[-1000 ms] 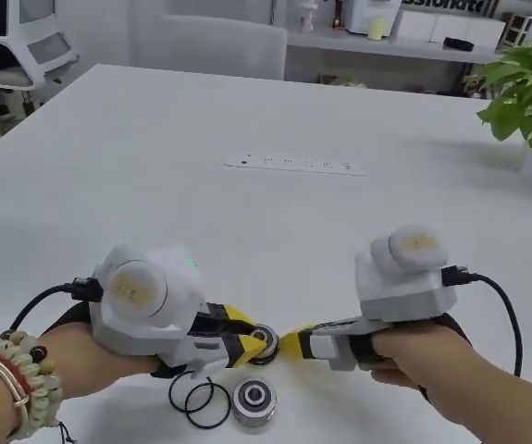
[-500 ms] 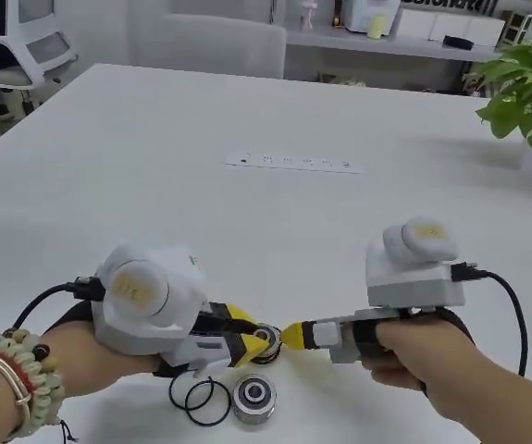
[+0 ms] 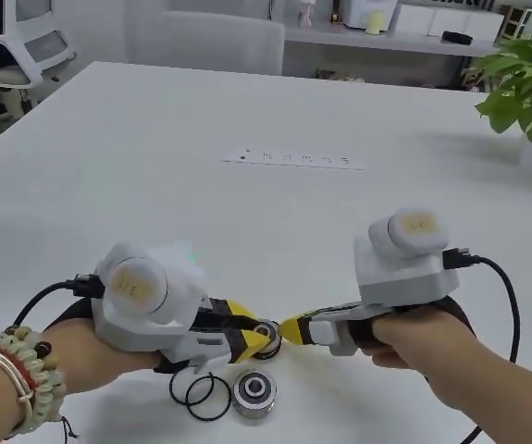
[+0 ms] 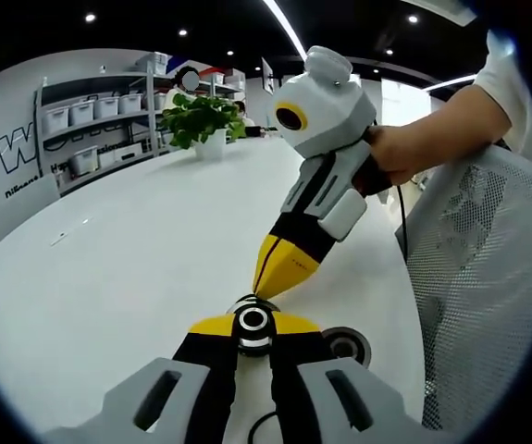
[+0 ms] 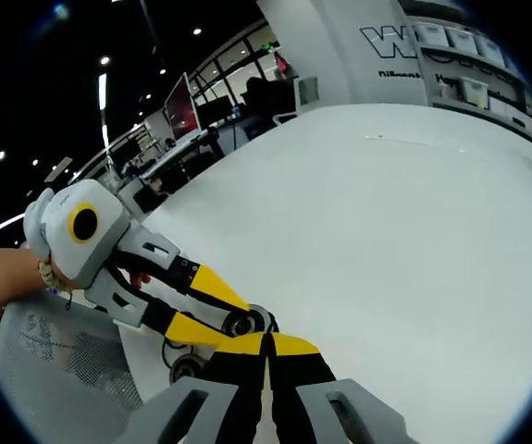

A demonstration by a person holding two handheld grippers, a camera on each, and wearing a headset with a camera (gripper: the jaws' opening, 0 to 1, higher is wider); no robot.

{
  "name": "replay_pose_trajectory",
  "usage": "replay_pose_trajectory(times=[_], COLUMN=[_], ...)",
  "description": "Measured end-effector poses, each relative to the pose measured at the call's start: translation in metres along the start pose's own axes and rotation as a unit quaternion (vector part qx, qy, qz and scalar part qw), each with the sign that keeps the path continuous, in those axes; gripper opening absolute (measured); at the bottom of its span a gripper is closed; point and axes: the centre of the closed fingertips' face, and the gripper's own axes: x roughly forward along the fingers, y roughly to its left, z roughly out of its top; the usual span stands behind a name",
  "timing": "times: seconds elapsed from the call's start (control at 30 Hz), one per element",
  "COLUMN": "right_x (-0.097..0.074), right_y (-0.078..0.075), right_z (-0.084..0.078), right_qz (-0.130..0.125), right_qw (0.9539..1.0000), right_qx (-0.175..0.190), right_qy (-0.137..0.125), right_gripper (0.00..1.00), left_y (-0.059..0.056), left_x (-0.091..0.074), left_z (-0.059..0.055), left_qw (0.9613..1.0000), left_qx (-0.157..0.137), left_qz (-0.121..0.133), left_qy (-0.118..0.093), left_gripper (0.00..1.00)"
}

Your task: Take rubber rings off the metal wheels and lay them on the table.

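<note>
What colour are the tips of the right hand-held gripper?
Yellow, with black behind them; the right hand-held gripper shows best in the left gripper view.

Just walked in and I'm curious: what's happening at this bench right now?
A person works two handheld grippers over a white table. The left gripper is clamped on a small metal wheel. The right gripper, shut, has its tip at that wheel's rim, seemingly to work a ring off. Two rubber rings lie on the table beside a second metal wheel.
</note>
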Motion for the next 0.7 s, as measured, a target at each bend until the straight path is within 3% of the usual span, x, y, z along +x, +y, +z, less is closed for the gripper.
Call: replay_pose_trajectory(times=[0.27, 0.7], right_x=[-0.0008, 0.0], right_y=[0.0032, 0.0086], right_z=[0.0019, 0.0031], right_qz=[0.003, 0.009], right_qw=[0.9999, 0.9999], right_qx=[0.013, 0.002], right_qy=[0.001, 0.005], right_gripper=[0.0, 0.0], left_y=[-0.0003, -0.0012], left_x=[-0.0001, 0.0001], left_z=[0.0001, 0.0002], left_qw=[1.0, 1.0], left_qx=[0.0, -0.001], left_qz=[0.0, -0.002], left_qy=[-0.001, -0.003], left_gripper=[0.08, 0.08])
